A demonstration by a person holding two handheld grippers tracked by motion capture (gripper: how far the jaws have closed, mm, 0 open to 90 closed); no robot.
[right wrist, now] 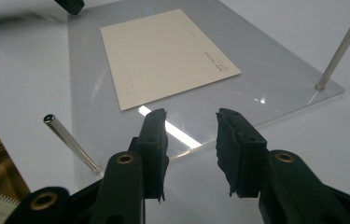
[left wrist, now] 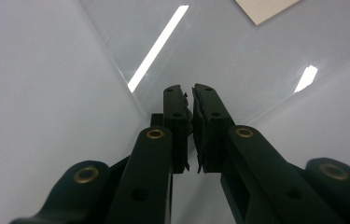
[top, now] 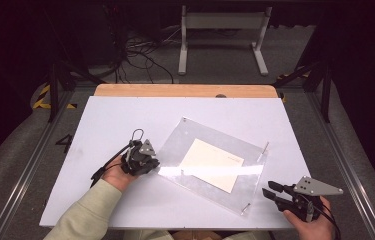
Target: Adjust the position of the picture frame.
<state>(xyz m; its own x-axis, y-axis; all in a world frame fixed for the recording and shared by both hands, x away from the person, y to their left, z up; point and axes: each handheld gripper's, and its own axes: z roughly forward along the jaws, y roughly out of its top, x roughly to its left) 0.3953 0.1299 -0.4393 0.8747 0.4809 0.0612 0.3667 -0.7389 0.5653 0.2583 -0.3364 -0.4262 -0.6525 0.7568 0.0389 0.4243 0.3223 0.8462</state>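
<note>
Left gripper view looks down the left gripper point(left wrist: 192, 91) at its jaws drawn almost together, only a thin slit between the pads, with nothing visibly caught in it; the tips sit at the edge of the clear acrylic sheet point(left wrist: 238, 56), and whether they touch it cannot be told. In the high view the left gripper point(top: 151, 161) lies at the sheet's left edge, held by the left hand point(top: 117, 175) in a pale green sleeve point(top: 87, 212). The right gripper point(right wrist: 190, 122) has its jaws moderately apart and holds nothing; its tips hover near the close edge of the clear acrylic sheet point(right wrist: 275, 70) without touching it. In the high view the right gripper point(top: 270, 189) sits just beside the sheet's near right corner. The sheet point(top: 175, 145) lies flat and skewed on the white counter point(top: 115, 115), with a cream card point(top: 211, 164) on it near the middle. The card point(right wrist: 163, 56) carries a short line of small print along one edge and a faint row of boxes near another, both too small to read. Two thin metal pins stand up from the sheet, a left pin point(right wrist: 72, 143) and a right pin point(right wrist: 338, 53), each leaning a little
</note>
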